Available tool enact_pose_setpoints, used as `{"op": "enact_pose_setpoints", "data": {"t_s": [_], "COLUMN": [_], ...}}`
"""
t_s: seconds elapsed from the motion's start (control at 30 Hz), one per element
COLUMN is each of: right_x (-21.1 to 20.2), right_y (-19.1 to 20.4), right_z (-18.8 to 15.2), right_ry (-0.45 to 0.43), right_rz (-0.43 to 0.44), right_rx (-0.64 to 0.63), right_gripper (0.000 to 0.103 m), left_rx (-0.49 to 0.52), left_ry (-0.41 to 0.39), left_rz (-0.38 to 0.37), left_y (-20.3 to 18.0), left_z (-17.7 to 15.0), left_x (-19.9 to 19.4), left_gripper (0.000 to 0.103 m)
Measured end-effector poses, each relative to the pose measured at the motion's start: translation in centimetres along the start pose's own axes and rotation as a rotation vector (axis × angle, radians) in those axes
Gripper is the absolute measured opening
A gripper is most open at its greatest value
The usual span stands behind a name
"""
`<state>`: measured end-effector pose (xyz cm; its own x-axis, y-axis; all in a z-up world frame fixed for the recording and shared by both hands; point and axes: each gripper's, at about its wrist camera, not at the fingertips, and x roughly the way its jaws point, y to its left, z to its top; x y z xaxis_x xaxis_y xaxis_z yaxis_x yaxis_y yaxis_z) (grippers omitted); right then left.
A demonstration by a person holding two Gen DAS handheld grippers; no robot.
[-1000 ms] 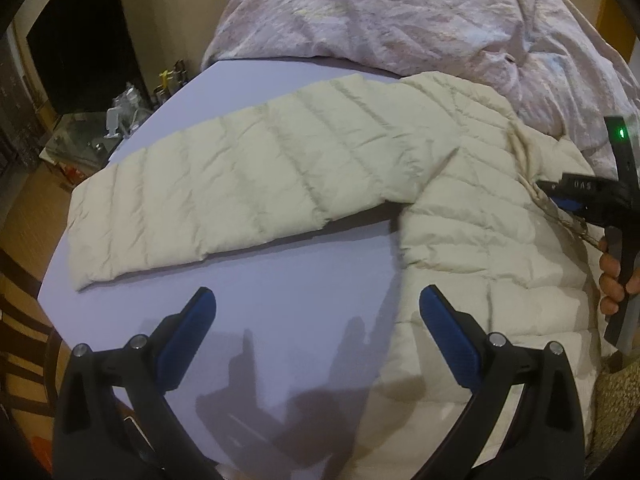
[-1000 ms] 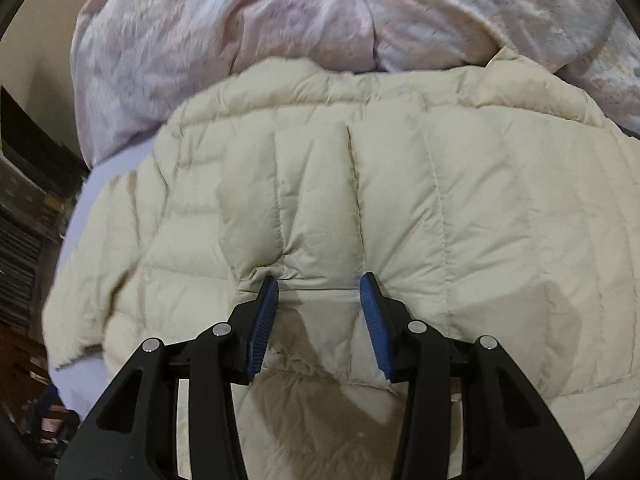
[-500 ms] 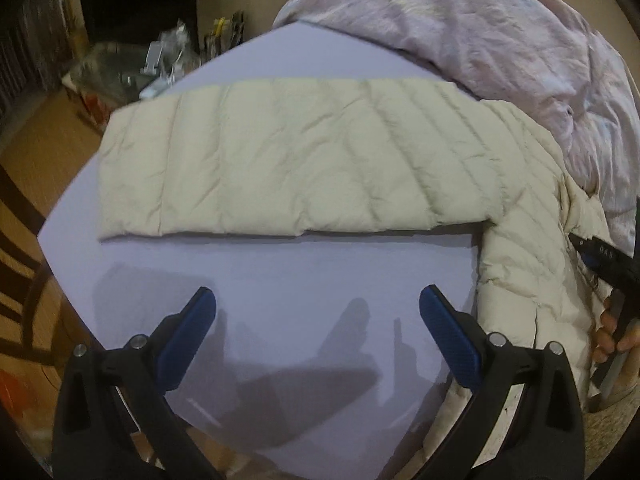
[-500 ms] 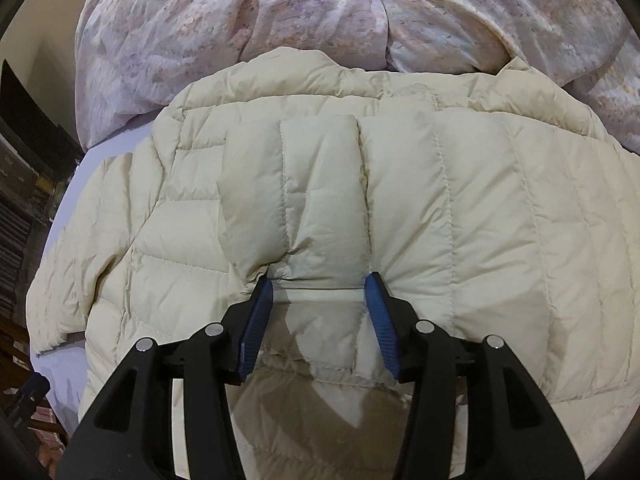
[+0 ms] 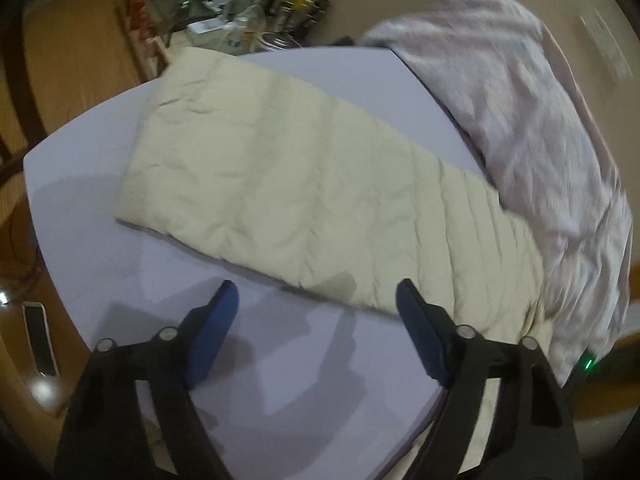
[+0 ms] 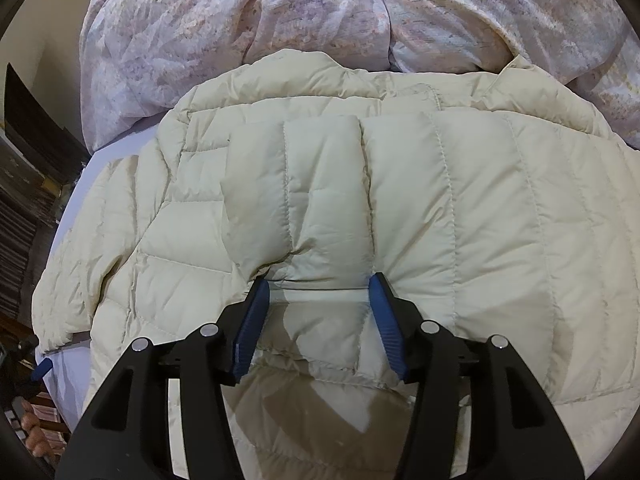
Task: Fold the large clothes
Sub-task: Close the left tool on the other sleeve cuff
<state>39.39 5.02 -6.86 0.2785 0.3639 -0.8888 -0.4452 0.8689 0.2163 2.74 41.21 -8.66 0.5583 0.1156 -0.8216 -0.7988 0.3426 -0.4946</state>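
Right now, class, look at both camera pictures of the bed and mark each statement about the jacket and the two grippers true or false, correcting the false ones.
1. The jacket is cream and quilted. True.
2. The left gripper grips the sleeve. False: its jaws stand apart with nothing between them, over the lilac sheet beside the sleeve.
3. A patterned duvet lies bunched beyond the jacket. True.
4. The right gripper hangs far from the jacket. False: its fingers straddle a puffed panel of it.
5. The sleeve is rolled into a ball. False: it lies stretched out flat.
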Motion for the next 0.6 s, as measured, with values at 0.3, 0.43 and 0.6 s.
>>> {"op": "enact_pose_setpoints", "data": {"t_s": [0.3, 0.43, 0.6], "right_x": [-0.1, -0.1, 0.0], "right_y": [-0.1, 0.0, 0.2], "right_z": [-0.1, -0.1, -0.1], "right_ry": [-0.008, -0.013, -0.018], "right_rz": [0.013, 0.014, 0.015], "right_rx": [-0.003, -0.011, -0.025], "right_gripper": [0.056, 0.057, 0.057], "left_rx": [-0.182, -0.258, -0.331], "left_ry": [-0.047, -0.064, -0.076], "left_rz": [-0.034, -0.046, -0.052], "left_y": [2.3, 3.5, 5.0], "left_z": [2.1, 2.7, 3.6], "left_x": [-0.2, -0.3, -0.1], "left_gripper": [0.055, 0.039, 0.024]}}
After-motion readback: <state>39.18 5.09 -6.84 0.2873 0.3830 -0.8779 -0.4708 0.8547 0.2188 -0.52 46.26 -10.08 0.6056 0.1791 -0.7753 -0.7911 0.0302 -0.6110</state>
